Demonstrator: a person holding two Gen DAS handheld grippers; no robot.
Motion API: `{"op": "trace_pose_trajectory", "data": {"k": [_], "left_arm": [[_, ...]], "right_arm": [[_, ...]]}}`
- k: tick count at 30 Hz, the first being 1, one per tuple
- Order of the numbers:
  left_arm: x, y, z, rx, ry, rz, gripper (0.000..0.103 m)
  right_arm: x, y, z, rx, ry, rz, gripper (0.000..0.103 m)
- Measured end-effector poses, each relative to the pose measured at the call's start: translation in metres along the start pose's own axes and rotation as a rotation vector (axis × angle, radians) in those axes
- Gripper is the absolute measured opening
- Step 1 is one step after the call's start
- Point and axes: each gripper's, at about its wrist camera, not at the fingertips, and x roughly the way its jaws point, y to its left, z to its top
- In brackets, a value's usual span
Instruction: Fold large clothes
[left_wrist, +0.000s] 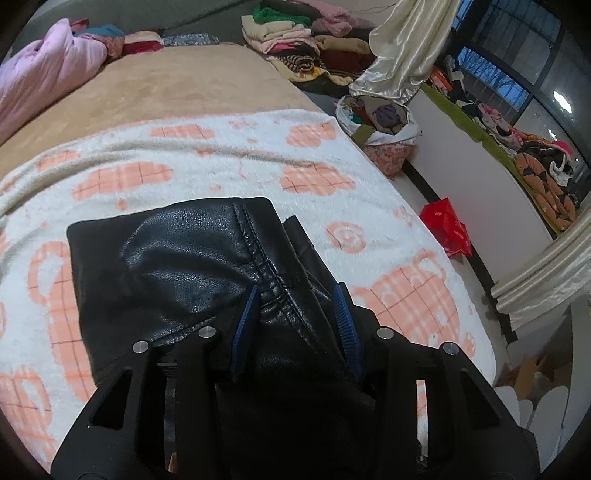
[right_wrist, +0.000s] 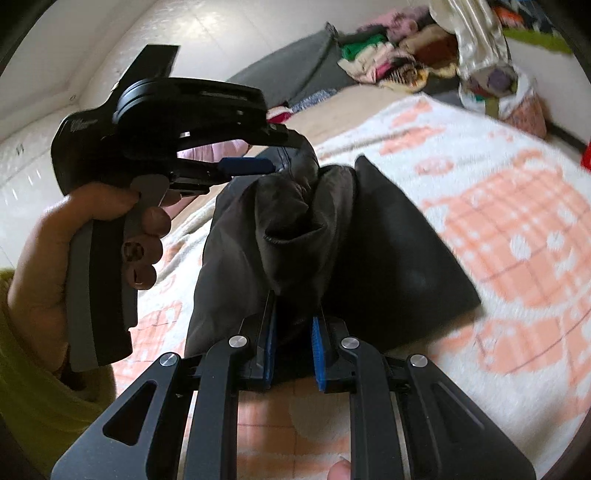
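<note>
A black leather garment (left_wrist: 177, 266) with stitched seams is spread on a white fleece blanket with orange plaid shapes (left_wrist: 221, 155), which covers a bed. Part of the garment lies flat on the blanket, while a bunched fold is lifted toward both tools.

In the left wrist view, the seamed fold of leather is seen running up between the blue ribbed pads of the left tool (left_wrist: 297, 325). The pads are pressed against the fold on both sides, so the leather is grasped there. No earlier picture is given, so nothing is said of any jaw motion.

In the right wrist view, a gathered, duller black portion of the same garment (right_wrist: 291, 229) is drawn down between the blue pads of the right tool (right_wrist: 293, 339), which are clenched narrowly on it. The left tool (right_wrist: 258, 162) is seen to the left and above, held in a hand (right_wrist: 55, 251) by its grey grip, a yellow-green sleeve (right_wrist: 22, 369) showing below; its tip is met by the upper edge of the garment.

Beyond the blanket, a tan bed cover (left_wrist: 177, 81), a pink quilted bundle (left_wrist: 44, 70), piled folded clothes (left_wrist: 295, 40) and a cream satin curtain (left_wrist: 406, 48) are visible. A red bag (left_wrist: 447, 225) lies on the floor beside the bed.
</note>
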Motion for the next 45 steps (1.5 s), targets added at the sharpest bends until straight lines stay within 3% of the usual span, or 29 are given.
{"op": "trace_pose_trajectory", "data": {"k": [4, 6, 8, 11, 17, 20, 22, 24, 26, 31, 34, 38, 42, 45], "left_arm": [[0.010, 0.001, -0.003, -0.010, 0.022, -0.028, 0.044], [0.013, 0.001, -0.004, -0.015, 0.028, -0.040, 0.051], [0.014, 0.003, -0.004, -0.019, 0.028, -0.057, 0.059], [0.015, 0.008, -0.004, -0.038, 0.032, -0.093, 0.063], [0.012, 0.020, -0.002, -0.084, 0.032, -0.146, 0.064], [0.004, 0.026, 0.001, -0.094, 0.019, -0.168, 0.065], [-0.012, 0.037, 0.004, -0.117, -0.018, -0.179, 0.066], [-0.029, 0.048, 0.004, -0.125, -0.060, -0.161, 0.068], [-0.049, 0.065, -0.002, -0.136, -0.104, -0.118, 0.073], [-0.071, 0.117, -0.033, -0.248, -0.143, -0.051, 0.074], [-0.064, 0.134, -0.051, -0.312, -0.097, -0.084, 0.074], [-0.052, 0.120, -0.056, -0.278, -0.063, -0.098, 0.076], [-0.030, 0.090, -0.062, -0.207, -0.009, -0.085, 0.078], [-0.018, 0.070, -0.070, -0.132, 0.016, -0.033, 0.083]], "right_arm": [[0.004, -0.011, 0.000, 0.077, 0.036, 0.028, 0.021], [0.002, -0.014, 0.004, 0.086, 0.036, 0.019, 0.042], [0.001, -0.016, 0.008, 0.105, 0.036, 0.035, 0.052], [0.001, -0.020, 0.013, 0.128, 0.032, 0.066, 0.063], [0.003, -0.004, 0.035, 0.030, -0.010, 0.094, 0.073], [0.010, 0.006, 0.052, -0.031, -0.017, 0.090, 0.073], [0.022, 0.009, 0.059, -0.060, 0.004, 0.060, 0.065], [0.035, 0.009, 0.066, -0.073, 0.018, 0.086, 0.037], [0.041, 0.011, 0.070, -0.088, 0.016, 0.075, 0.029], [0.026, 0.038, 0.087, -0.253, -0.079, 0.132, 0.025], [0.011, 0.042, 0.100, -0.325, -0.158, 0.131, 0.024], [0.013, -0.008, 0.104, -0.190, -0.121, 0.087, 0.024], [0.032, -0.068, 0.079, 0.004, 0.070, -0.004, 0.024], [0.025, -0.086, 0.071, 0.100, 0.067, 0.020, 0.024]]}}
